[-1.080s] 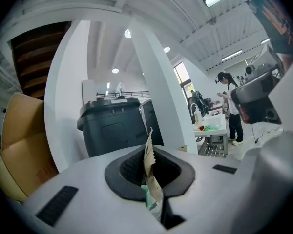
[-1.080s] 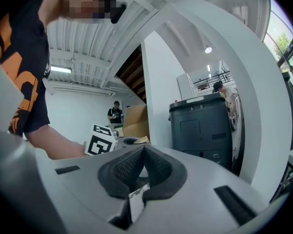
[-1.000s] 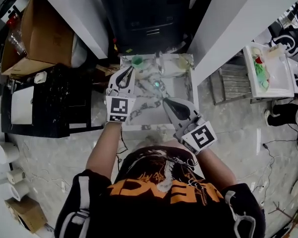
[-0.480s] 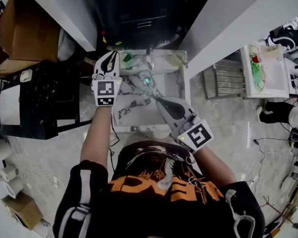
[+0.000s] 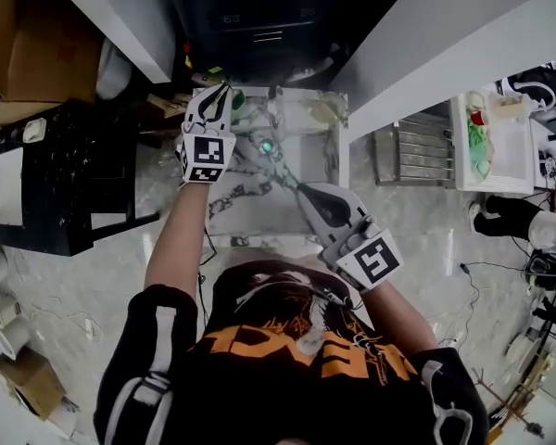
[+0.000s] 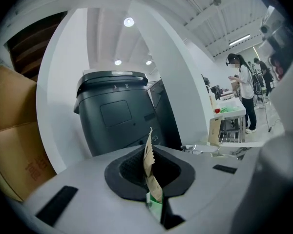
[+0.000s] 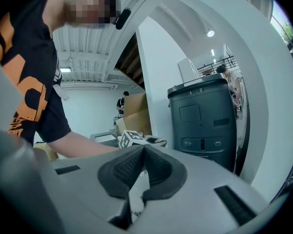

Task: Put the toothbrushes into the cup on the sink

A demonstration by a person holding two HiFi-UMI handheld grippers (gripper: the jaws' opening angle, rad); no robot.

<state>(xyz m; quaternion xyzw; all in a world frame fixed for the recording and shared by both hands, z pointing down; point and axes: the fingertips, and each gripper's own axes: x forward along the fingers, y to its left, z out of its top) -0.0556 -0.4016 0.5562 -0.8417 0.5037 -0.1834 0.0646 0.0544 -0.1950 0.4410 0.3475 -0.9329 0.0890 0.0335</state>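
Observation:
A green cup (image 5: 238, 101) stands at the back left of the marble sink counter (image 5: 230, 213). My left gripper (image 5: 219, 97) is just left of the cup, jaws pointing to the back. It is shut on a toothbrush in a brown paper wrapper with a green end (image 6: 149, 165), which sticks up from the pads. My right gripper (image 5: 303, 190) is over the front right of the basin, shut (image 7: 140, 165), with nothing showing beyond its pads. A teal spot (image 5: 267, 146) lies in the basin ahead of it; I cannot tell what it is.
A dark grey machine (image 6: 118, 116) stands behind the sink between white walls. A black cabinet (image 5: 65, 184) is to the left, with cardboard boxes (image 5: 23, 49) behind it. A metal rack (image 5: 412, 154) and a white table (image 5: 499, 142) are to the right. A person (image 6: 245, 89) stands far off.
My left gripper has moved toward the back left corner, up beside the green cup, still holding the wrapped toothbrush. The right gripper has stayed about where it was.

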